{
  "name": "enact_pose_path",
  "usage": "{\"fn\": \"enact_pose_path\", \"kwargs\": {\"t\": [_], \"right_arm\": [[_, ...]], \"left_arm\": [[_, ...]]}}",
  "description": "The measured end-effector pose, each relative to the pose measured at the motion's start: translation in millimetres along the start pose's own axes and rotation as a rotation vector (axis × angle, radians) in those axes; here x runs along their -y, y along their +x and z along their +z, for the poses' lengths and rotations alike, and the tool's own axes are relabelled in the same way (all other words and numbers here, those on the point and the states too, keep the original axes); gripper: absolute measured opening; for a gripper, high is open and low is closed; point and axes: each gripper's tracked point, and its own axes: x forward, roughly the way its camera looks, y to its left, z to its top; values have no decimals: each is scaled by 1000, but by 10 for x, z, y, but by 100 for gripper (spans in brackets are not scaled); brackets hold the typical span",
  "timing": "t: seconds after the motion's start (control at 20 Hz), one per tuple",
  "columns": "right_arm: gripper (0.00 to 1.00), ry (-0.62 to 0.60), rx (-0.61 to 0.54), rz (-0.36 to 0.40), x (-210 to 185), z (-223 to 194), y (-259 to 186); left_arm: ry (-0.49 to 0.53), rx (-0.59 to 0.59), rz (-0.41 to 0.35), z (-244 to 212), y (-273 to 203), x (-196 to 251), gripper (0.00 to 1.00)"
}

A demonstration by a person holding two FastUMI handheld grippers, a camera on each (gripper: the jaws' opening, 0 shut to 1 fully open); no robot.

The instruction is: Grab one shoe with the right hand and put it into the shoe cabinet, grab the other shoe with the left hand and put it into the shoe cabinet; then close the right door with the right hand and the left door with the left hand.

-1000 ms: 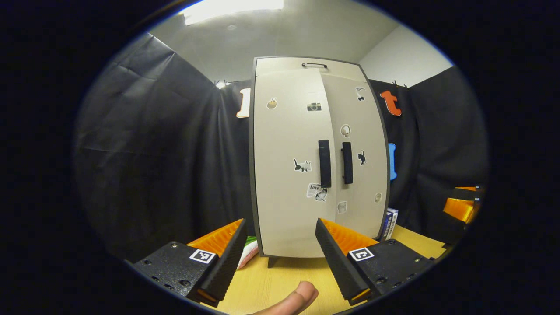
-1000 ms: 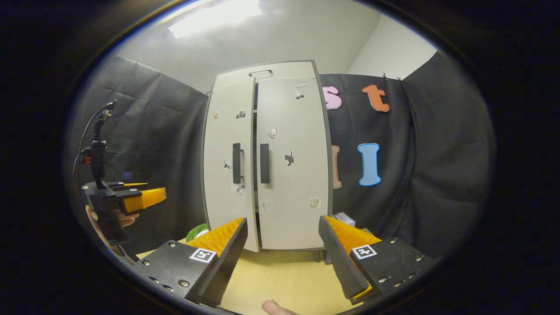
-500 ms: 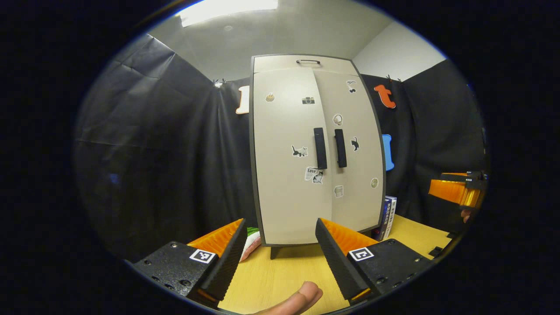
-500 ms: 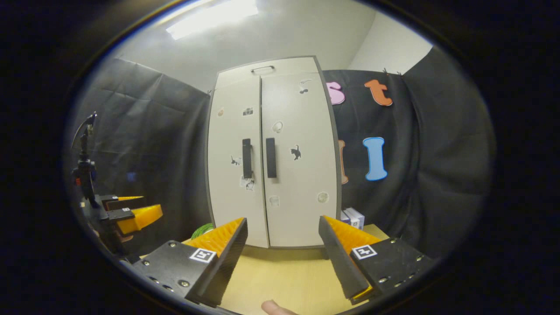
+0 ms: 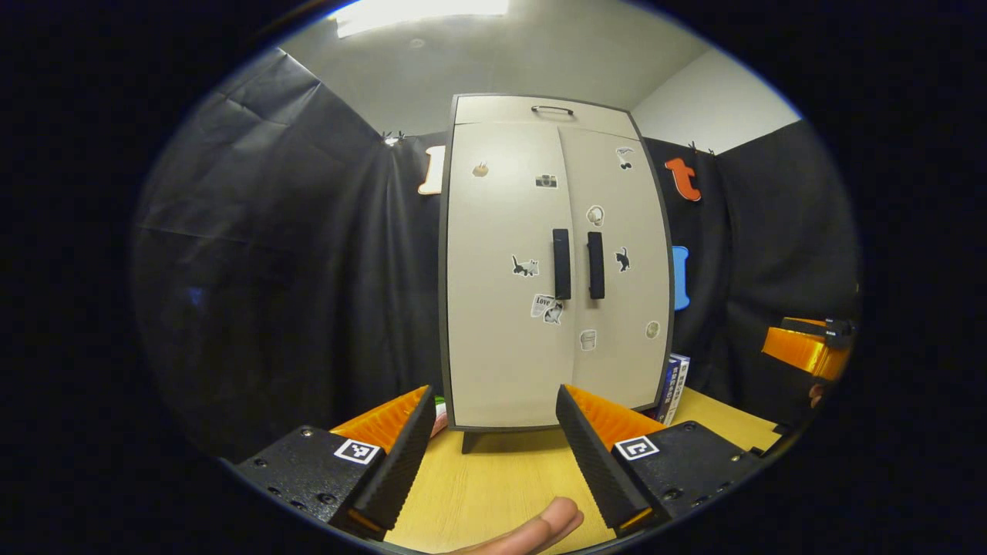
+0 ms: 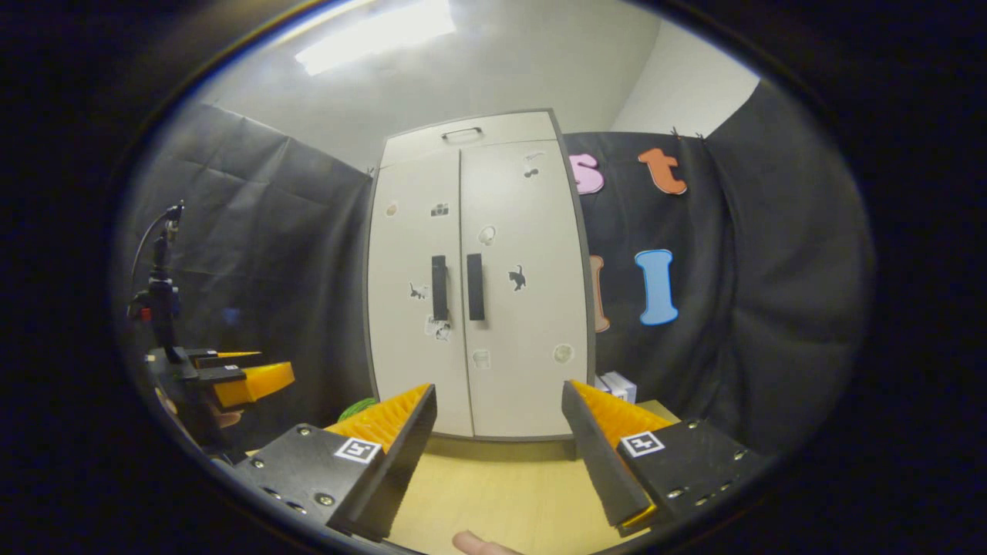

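beige, stiff shoe cabinet point(image 5: 540, 293) ahead of our open, empty left gripper point(image 5: 493, 447) and right gripper point(image 6: 501, 447) looks shut; we'd judge its handles point(image 6: 456, 287) the firmest hold.

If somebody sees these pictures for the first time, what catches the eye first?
First, the tall pale shoe cabinet standing mid-frame on the wooden table, both doors shut, two dark handles side by side, small stickers scattered over it. Next, each gripper's open jaws at the bottom of its own view.

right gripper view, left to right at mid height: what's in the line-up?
Left gripper → cabinet's left door → left handle → right handle → right door → small box beside the cabinet's foot.
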Motion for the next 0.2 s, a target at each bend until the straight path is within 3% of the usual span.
{"fn": "enact_pose_path", "kwargs": {"t": [0.2], "right_arm": [[98, 11, 32, 19, -34, 74, -87]], "left_arm": [[-17, 3, -17, -15, -24, 24, 95]]}}
